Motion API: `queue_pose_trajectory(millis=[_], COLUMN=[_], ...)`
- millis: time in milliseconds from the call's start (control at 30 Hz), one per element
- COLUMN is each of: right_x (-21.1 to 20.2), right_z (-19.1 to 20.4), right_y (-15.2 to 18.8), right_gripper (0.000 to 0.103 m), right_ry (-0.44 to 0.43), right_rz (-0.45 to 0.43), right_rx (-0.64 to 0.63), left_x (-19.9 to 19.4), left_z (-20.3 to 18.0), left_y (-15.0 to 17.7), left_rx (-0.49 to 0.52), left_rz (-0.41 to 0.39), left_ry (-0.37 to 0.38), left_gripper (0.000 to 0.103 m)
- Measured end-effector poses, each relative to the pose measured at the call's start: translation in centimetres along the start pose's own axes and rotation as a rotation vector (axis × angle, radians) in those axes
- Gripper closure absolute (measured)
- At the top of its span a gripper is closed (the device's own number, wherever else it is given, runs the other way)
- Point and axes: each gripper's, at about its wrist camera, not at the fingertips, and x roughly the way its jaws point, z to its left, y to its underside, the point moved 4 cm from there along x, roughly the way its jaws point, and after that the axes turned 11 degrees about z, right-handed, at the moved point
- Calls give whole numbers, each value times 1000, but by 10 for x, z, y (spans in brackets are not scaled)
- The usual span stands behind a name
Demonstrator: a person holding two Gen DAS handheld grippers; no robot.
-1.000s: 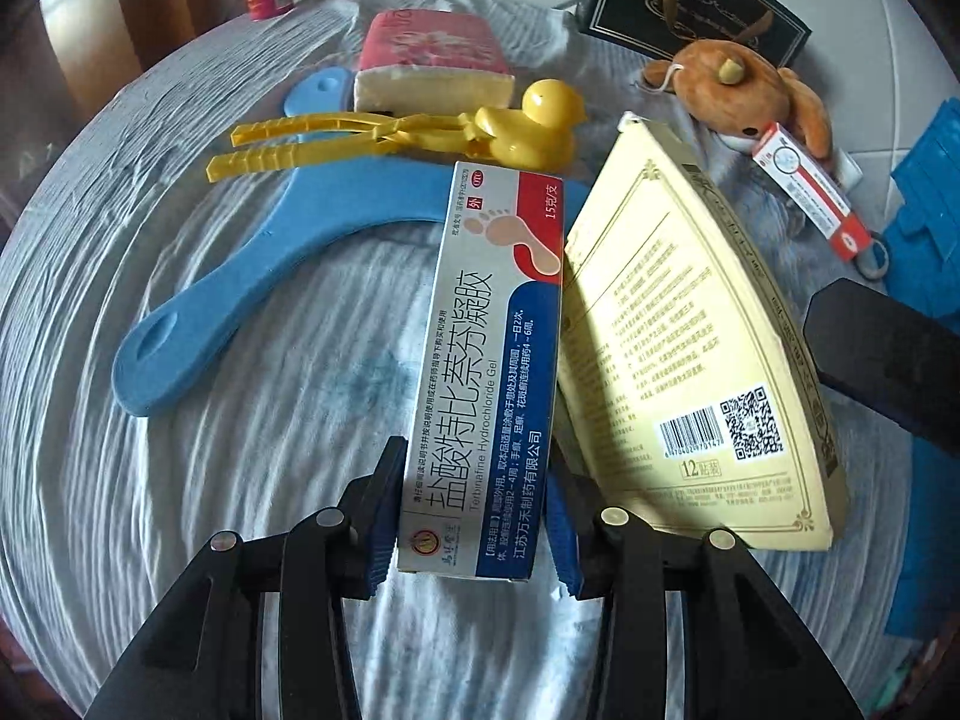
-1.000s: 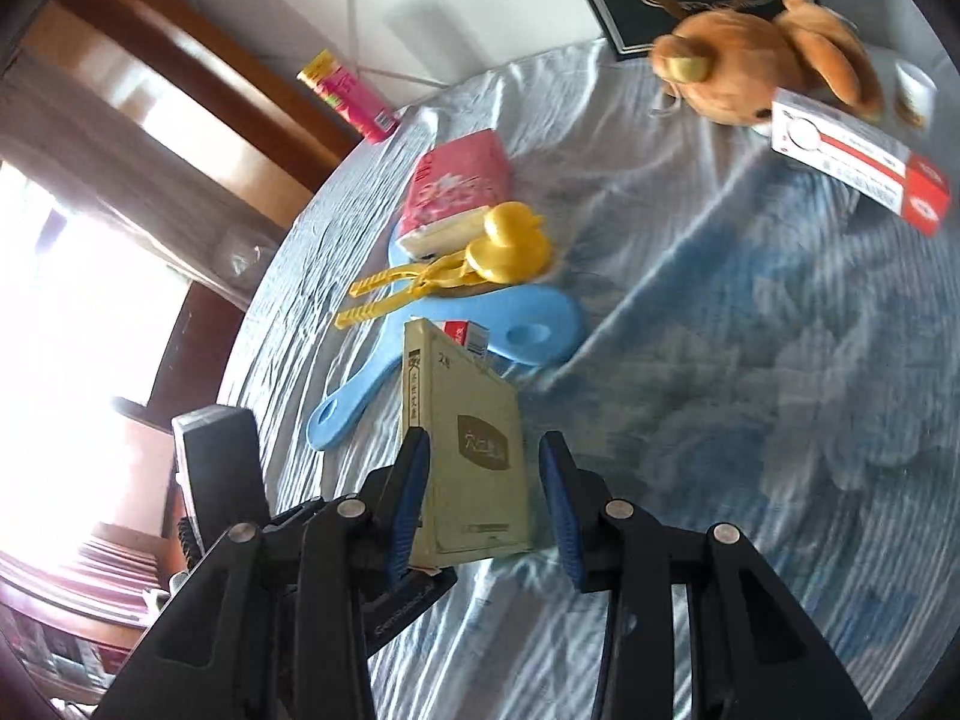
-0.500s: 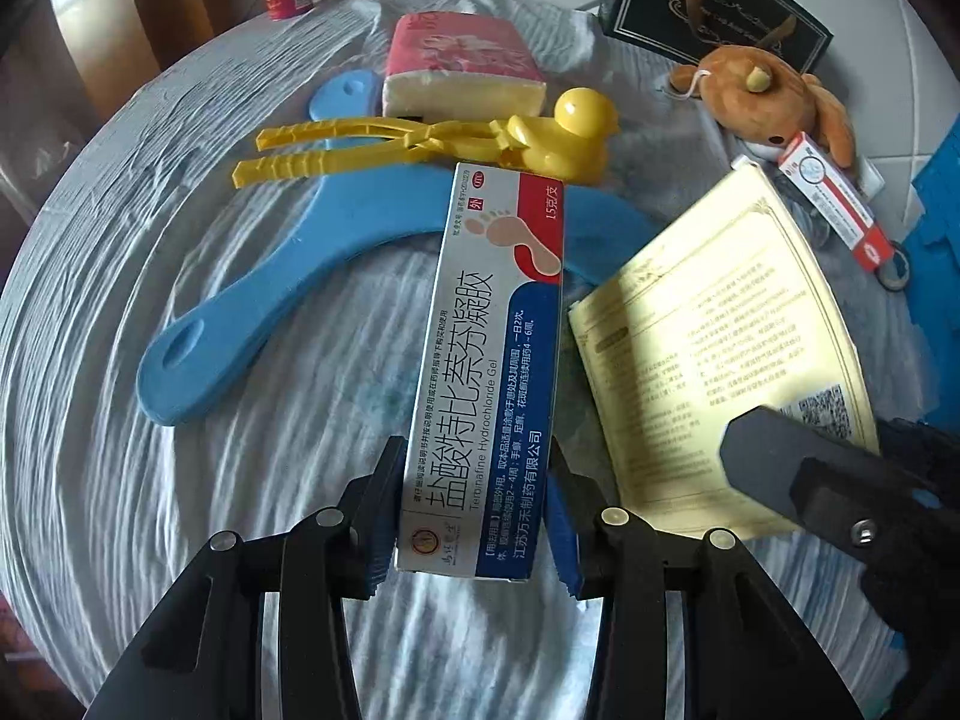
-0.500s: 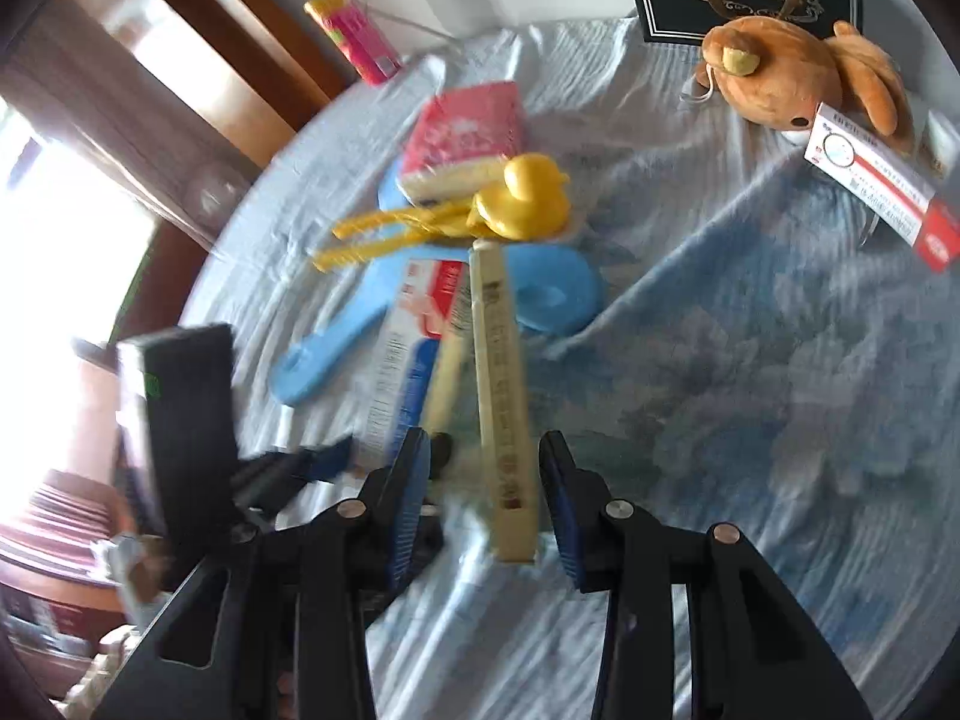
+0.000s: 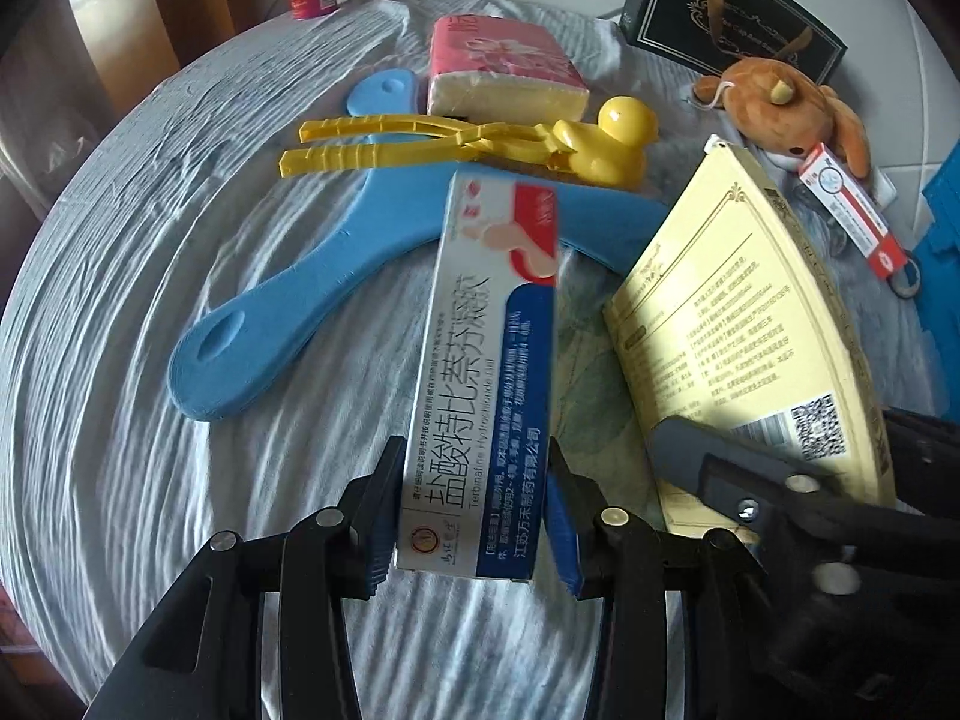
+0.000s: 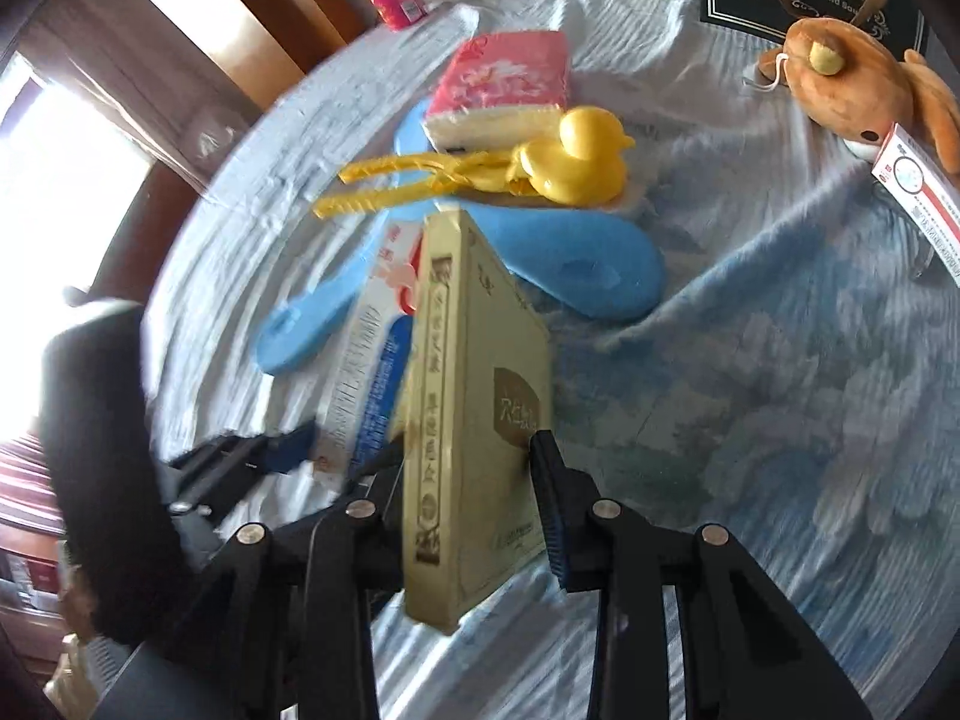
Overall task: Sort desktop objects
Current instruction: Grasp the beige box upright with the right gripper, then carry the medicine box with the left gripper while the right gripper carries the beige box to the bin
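Medicine box (image 5: pixel 486 384), white, red and blue, stands up from the left gripper (image 5: pixel 474 516) in the left wrist view, its lower end pinched between the blue-padded fingers (image 5: pixel 384 516). At 3 o'clock of it a tan box (image 5: pixel 750 348) leans, with the right gripper (image 5: pixel 780 498) across its lower part. At 12 o'clock lie a yellow duck tongs (image 5: pixel 480 144), a blue boomerang (image 5: pixel 288 306) and a pink tissue pack (image 5: pixel 504 66) on the cloth-covered table (image 5: pixel 120 300); a plush toy (image 5: pixel 774 108) sits at 2 o'clock.

In the right wrist view the tan box (image 6: pixel 474 420) stands edge-on between the right gripper's (image 6: pixel 474 516) fingers (image 6: pixel 552 510), which have just been closing and grip it. The medicine box (image 6: pixel 372 372) is just beside it at 9 o'clock, held by the left gripper (image 6: pixel 252 462).
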Motion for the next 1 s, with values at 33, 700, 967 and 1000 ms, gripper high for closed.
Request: queue_pose_trajectory(millis=[33,700,967,1000], right_x=[4,2,-48,-58], right_z=[0,-23,-6,-3], right_y=[1,20,29,29], right_gripper=[71,91,92,92], right_ry=[15,93,137,141], right_rz=[8,-57,-175,-195], right_rx=[0,73,40,34], left_x=[1,-14,-82,-90], left_z=[0,9,5,5], left_y=[2,10,21,21], left_rx=[5,58,77,76], left_rz=[-1,-115,-253,-267], left_ry=[-5,-21,-22,-24], left_gripper=[63,64,64,64])
